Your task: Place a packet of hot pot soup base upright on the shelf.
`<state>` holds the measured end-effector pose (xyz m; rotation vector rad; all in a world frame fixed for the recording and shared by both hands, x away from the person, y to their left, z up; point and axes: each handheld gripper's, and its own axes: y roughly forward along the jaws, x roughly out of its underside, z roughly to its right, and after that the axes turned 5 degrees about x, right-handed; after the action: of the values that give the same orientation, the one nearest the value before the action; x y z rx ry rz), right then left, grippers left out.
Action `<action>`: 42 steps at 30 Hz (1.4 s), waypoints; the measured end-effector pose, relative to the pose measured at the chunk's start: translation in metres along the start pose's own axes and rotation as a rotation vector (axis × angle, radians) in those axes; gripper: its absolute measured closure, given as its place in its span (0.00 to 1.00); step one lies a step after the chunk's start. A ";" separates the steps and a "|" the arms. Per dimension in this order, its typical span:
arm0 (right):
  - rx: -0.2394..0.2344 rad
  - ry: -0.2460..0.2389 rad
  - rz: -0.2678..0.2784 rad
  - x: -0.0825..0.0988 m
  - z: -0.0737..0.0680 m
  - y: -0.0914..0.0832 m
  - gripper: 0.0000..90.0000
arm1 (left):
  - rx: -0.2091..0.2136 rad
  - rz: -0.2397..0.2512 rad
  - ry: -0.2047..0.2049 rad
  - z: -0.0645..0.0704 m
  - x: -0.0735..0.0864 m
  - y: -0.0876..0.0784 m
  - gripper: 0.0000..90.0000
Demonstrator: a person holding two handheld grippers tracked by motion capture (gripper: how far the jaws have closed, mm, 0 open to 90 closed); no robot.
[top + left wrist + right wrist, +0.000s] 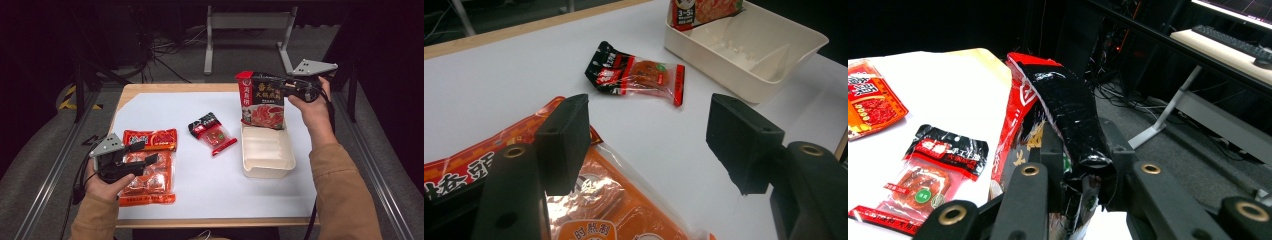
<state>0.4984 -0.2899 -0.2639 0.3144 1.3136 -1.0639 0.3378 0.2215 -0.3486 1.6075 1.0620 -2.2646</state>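
Note:
A tall black-and-red food pouch [262, 102] stands upright with its bottom in the far end of a cream plastic tray [267, 162]. My right gripper [283, 88] is shut on the pouch's upper right edge. In the right gripper view the jaws pinch the glossy black top of the pouch [1068, 110] at the right gripper [1080, 150]. My left gripper [145, 152] hovers open over a large orange packet [150, 182] at the table's front left. Nothing lies between the jaws of the left gripper [649, 120], and the orange packet [624, 215] is under its left jaw.
A small red-and-black sachet [212, 132] lies flat mid-table, between the orange packet and the tray [749, 55]. A white sheet [200, 195] covers the wooden tabletop. Beyond the far edge are a grey metal stand [247, 22] and loose cables on the floor.

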 end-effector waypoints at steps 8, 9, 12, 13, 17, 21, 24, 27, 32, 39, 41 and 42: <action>-0.024 -0.007 -0.005 0.008 -0.007 0.001 0.83 | 0.009 0.003 -0.001 -0.001 -0.001 0.002 0.39; -0.027 -0.010 -0.013 0.010 -0.007 0.001 0.83 | 0.010 0.002 -0.005 -0.001 -0.001 0.002 0.39; -0.030 0.006 -0.011 0.016 -0.009 0.001 0.82 | 0.013 -0.001 0.001 -0.001 -0.002 0.003 0.39; -0.029 0.017 -0.005 0.018 -0.009 0.000 0.82 | 0.015 -0.002 0.002 -0.001 -0.002 0.004 0.39; -0.030 0.027 -0.008 0.020 -0.010 0.000 0.81 | 0.015 -0.001 0.001 -0.001 -0.003 0.005 0.38; -0.022 0.002 -0.089 0.025 -0.014 0.003 0.80 | 0.016 -0.004 -0.001 -0.002 -0.003 0.006 0.38; 0.001 0.039 -0.096 0.037 -0.014 0.003 0.80 | 0.019 -0.004 -0.004 -0.003 -0.003 0.007 0.38; 0.049 0.058 -0.105 0.046 -0.013 0.001 0.81 | 0.021 -0.009 -0.006 -0.003 -0.004 0.009 0.38; 0.063 0.099 -0.116 0.056 -0.012 -0.004 0.83 | 0.023 -0.015 0.002 -0.004 -0.005 0.011 0.38; 0.058 0.119 -0.104 0.058 -0.013 -0.006 0.82 | 0.033 -0.021 -0.002 -0.006 -0.006 0.015 0.38; 0.058 0.129 -0.106 0.058 -0.013 -0.006 0.79 | 0.031 -0.022 0.000 -0.007 -0.006 0.016 0.37; 0.058 0.135 -0.107 0.058 -0.013 -0.006 0.77 | 0.030 -0.023 -0.013 -0.007 -0.005 0.017 0.37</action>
<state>0.4792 -0.3103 -0.3166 0.3679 1.4350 -1.1897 0.3542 0.2123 -0.3526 1.5975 1.0531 -2.3138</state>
